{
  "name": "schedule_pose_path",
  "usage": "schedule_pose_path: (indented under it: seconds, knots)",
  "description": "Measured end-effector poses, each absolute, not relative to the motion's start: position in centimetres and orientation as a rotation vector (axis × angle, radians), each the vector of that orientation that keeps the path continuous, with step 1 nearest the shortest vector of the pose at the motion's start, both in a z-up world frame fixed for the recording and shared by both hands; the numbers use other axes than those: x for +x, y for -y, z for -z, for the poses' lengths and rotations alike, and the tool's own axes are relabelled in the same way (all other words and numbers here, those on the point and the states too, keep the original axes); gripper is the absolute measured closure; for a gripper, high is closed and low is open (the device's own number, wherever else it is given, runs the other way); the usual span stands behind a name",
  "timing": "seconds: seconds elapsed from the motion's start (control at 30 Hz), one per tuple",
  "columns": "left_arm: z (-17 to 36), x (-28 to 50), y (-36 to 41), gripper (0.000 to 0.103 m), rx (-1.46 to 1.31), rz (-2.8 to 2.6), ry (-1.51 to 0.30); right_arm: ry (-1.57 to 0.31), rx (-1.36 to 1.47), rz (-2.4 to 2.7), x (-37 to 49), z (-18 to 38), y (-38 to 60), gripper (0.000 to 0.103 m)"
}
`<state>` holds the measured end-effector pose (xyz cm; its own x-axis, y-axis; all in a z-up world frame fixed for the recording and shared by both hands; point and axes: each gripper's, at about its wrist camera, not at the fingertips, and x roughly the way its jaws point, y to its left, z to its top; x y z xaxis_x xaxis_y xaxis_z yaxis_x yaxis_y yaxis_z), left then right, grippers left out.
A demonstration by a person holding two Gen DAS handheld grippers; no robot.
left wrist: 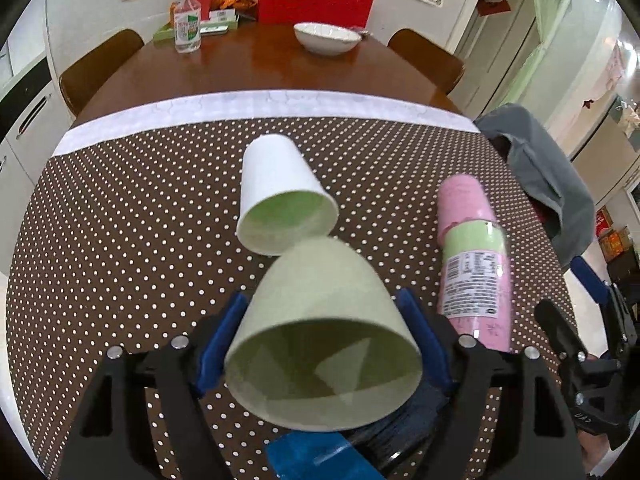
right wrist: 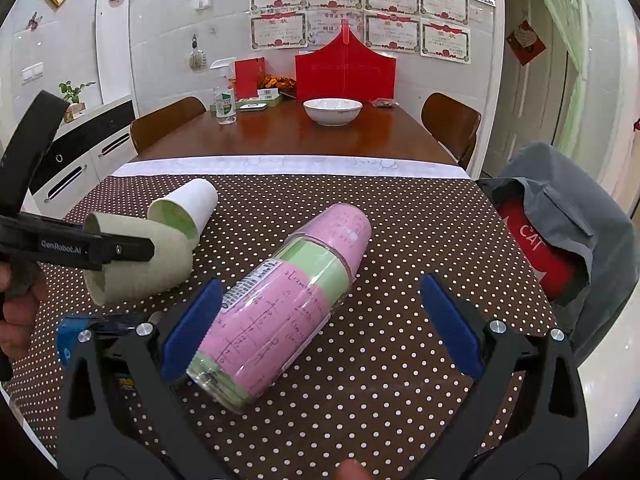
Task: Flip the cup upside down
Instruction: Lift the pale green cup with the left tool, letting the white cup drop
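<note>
The left gripper (left wrist: 324, 344) holds the green cup (left wrist: 324, 332) between its blue pads (left wrist: 222, 344), one pad pressed on each side of the wall. The cup is tipped on its side, its open mouth facing back toward the camera and its closed base pointing forward, away from the tool. In the right wrist view the same cup (right wrist: 136, 256) hangs clear of the dotted tablecloth (right wrist: 380, 360), with the left gripper's black finger across it.

Just ahead of the held cup lies a white cup (left wrist: 280, 192) on its side (green inside, mouth toward the tool); whether the two touch cannot be told.

The right gripper (right wrist: 320, 328) stands wide apart and grips nothing. A sleeve of pink and green cups (right wrist: 284, 308) lies on the cloth between its pads, close against its left pad (right wrist: 192, 328) and well apart from the other.

Far ahead of both tools, on the bare wooden table (right wrist: 288, 136), stand a white bowl (right wrist: 332, 111) and a spray bottle (right wrist: 225, 100). To the right of the right gripper, a grey cloth (right wrist: 568, 216) is draped over something red.
</note>
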<state>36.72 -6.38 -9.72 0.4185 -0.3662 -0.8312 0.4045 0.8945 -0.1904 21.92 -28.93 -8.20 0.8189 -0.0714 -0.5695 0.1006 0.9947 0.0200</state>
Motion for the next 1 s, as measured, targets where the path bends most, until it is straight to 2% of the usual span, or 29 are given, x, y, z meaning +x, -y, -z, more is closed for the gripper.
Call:
schedule_pose_path:
  seconds: [0.27, 0.67, 1.0]
  knots:
    - [10.2, 36.5, 5.7, 0.027, 0.043, 0.442, -1.040, -0.598, 0.038, 0.091, 20.7, 7.9, 28.3, 0.006]
    - [12.8, 37.8, 6.2, 0.027, 0.227, 0.385, -1.108, -0.596, 0.041, 0.095, 20.3, 7.7, 28.3, 0.006]
    - [11.4, 36.2, 4.8, 0.028, 0.184, 0.407, -1.020, -0.597, 0.038, 0.093, 19.8, 7.8, 27.8, 0.006]
